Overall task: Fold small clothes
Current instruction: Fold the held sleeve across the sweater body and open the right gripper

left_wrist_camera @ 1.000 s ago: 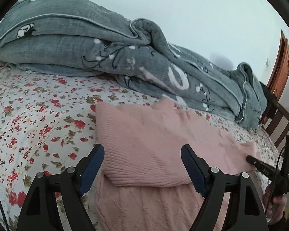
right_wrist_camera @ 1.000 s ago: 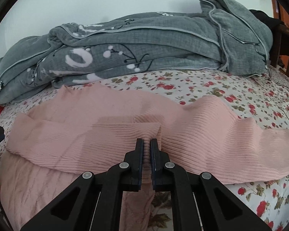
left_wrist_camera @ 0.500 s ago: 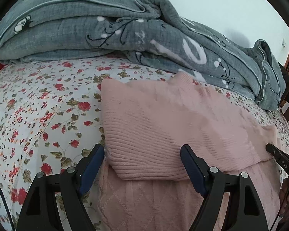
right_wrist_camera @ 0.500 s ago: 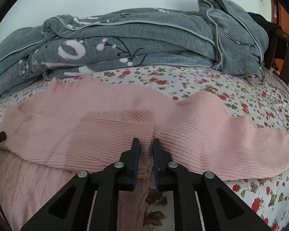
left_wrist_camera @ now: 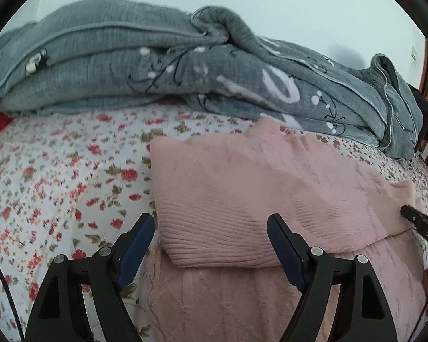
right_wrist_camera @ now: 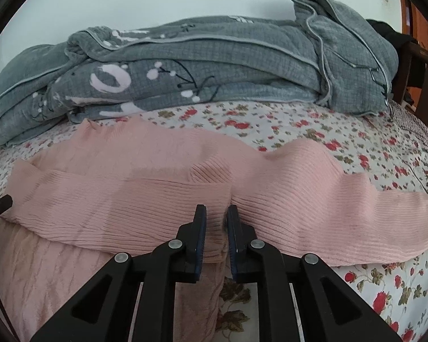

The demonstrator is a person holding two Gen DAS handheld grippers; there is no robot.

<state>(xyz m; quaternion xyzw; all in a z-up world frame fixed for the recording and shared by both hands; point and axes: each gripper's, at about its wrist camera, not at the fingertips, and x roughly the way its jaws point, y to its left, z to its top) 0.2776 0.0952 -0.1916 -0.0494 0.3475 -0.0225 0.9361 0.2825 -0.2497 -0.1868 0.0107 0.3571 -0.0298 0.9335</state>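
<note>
- Pink ribbed knit sits pinched between the right gripper [right_wrist_camera: 216, 216], whose jaws are nearly together on the sleeve cuff
- left gripper [left_wrist_camera: 211, 229] hangs wide apart, holding nothing, at the folded edge
- sweater [left_wrist_camera: 271, 188] lies crosswise on the floral bedsheet [left_wrist_camera: 57, 176], its long axis side to side, grey quilt [right_wrist_camera: 214, 65] beyond

Soft pink sweater [right_wrist_camera: 162, 196], ribbed knit on the sleeve, cable-patterned below. Far behind, a grey quilt [right_wrist_camera: 214, 65] with matt waffle weave. Smooth floral cotton bedsheet [left_wrist_camera: 57, 176]. Right tool [right_wrist_camera: 216, 228]: matt black plastic, small metal rivets.
</note>
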